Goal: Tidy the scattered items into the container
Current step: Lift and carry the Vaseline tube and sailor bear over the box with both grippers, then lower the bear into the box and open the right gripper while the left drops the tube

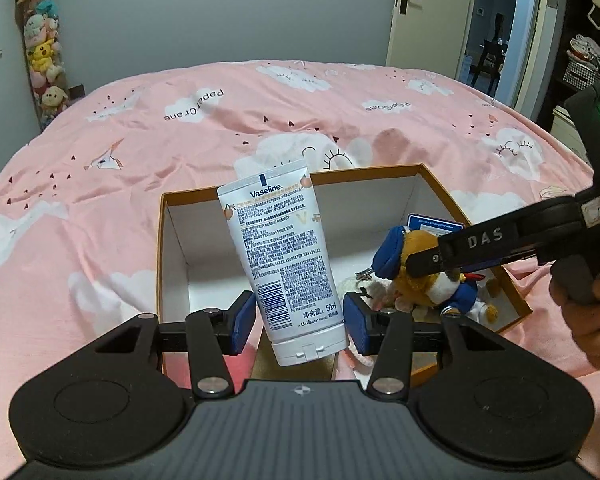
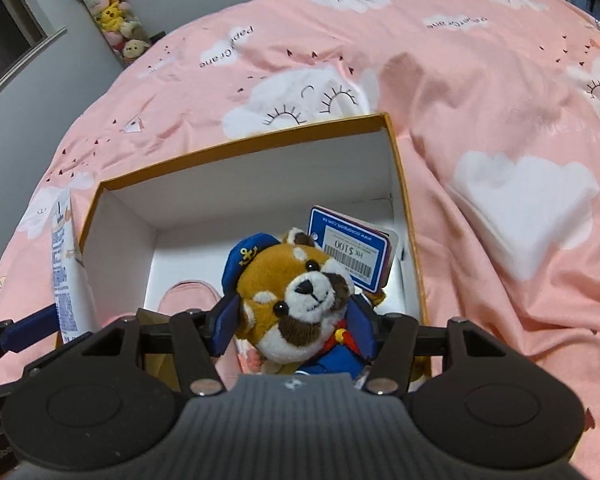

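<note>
A white Vaseline tube (image 1: pixel 288 256) stands cap-down between the blue pads of my left gripper (image 1: pixel 300 320), which is shut on it above the near left part of an open cardboard box (image 1: pixel 172 248). The tube (image 2: pixel 62 276) also shows at the left edge of the right wrist view. My right gripper (image 2: pixel 294 328) reaches down into the box (image 2: pixel 260 148), and its pads touch both sides of a brown plush toy (image 2: pixel 300 300) in a blue cap and jacket. A blue price tag (image 2: pixel 352 252) hangs behind the toy. A pink soft item (image 2: pixel 188 300) lies on the box floor beside it.
The box rests on a bed with a pink cloud-print cover (image 1: pixel 100 168). A person's hand (image 1: pixel 592 320) grips the right tool's handle. A tall clear column of plush toys (image 1: pixel 44 60) stands by the far wall. A door (image 1: pixel 424 8) and shelves are at the right.
</note>
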The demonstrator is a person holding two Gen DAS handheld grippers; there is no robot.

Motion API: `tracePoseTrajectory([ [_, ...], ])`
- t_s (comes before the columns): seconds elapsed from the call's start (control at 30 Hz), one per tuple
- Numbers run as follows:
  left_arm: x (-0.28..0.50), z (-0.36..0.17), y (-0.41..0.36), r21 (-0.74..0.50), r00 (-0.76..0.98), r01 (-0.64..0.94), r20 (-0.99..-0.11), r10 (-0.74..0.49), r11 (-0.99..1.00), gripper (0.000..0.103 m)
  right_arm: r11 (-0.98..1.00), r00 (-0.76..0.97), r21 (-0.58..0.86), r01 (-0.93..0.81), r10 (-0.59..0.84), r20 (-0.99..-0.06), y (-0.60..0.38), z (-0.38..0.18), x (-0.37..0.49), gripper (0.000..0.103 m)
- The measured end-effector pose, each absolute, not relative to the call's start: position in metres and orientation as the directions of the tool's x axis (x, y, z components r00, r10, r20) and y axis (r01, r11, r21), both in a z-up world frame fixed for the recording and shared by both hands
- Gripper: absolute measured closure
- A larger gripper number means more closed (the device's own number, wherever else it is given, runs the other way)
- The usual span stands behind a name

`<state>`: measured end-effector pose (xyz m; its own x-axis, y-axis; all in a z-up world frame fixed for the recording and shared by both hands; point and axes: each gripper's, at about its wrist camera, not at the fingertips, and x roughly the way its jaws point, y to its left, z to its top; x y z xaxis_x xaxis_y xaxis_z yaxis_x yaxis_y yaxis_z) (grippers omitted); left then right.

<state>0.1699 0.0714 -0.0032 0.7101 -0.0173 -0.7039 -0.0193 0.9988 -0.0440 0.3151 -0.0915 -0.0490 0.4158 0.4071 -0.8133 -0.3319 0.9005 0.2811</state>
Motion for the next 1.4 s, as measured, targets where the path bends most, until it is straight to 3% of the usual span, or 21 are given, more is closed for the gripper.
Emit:
tracePoseTrajectory([
  [0.2, 0.180, -0.007, 0.068, -0.047, 0.704, 0.024, -0.709, -0.050, 0.999, 0.047, 0.899, 0.345, 0.297, -0.322, 0.403, -0.848, -0.092, -0.050, 0.332, 0.036],
  [0.3, 0.187, -0.012, 0.069, -0.044, 0.690, 0.030, -0.722, -0.053, 0.999, 0.047, 0.880, 0.338, 0.238, -0.411, 0.389, -0.857, -0.084, -0.043, 0.329, 0.031],
  [0.63, 0.205, -0.020, 0.079, -0.085, 0.674, 0.005, -0.736, -0.066, 0.996, 0.047, 0.816, 0.387, 0.088, -0.572, 0.362, -0.848, -0.075, -0.026, 0.336, 0.029],
  [0.73, 0.208, -0.021, 0.079, -0.087, 0.670, 0.006, -0.740, -0.068, 0.996, 0.047, 0.794, 0.377, 0.056, -0.606, 0.348, -0.858, -0.068, -0.033, 0.341, 0.035],
  [0.83, 0.210, -0.022, 0.079, -0.087, 0.668, 0.006, -0.741, -0.069, 0.996, 0.047, 0.779, 0.349, 0.059, -0.624, 0.346, -0.871, -0.063, -0.043, 0.346, 0.053],
  [1.0, 0.214, -0.024, 0.080, -0.088, 0.663, 0.007, -0.746, -0.070, 0.996, 0.047, 0.801, 0.306, 0.065, -0.596, 0.301, -0.903, -0.063, -0.063, 0.356, 0.059],
  [1.23, 0.222, -0.026, 0.078, -0.098, 0.656, 0.039, -0.749, -0.100, 0.994, 0.047, 0.745, 0.285, -0.016, -0.666, 0.234, -0.929, -0.047, -0.077, 0.348, 0.060],
  [1.4, 0.228, -0.028, 0.078, -0.105, 0.663, 0.047, -0.741, -0.110, 0.993, 0.047, 0.740, 0.302, 0.012, -0.673, 0.289, -0.908, -0.055, -0.069, 0.349, 0.059],
])
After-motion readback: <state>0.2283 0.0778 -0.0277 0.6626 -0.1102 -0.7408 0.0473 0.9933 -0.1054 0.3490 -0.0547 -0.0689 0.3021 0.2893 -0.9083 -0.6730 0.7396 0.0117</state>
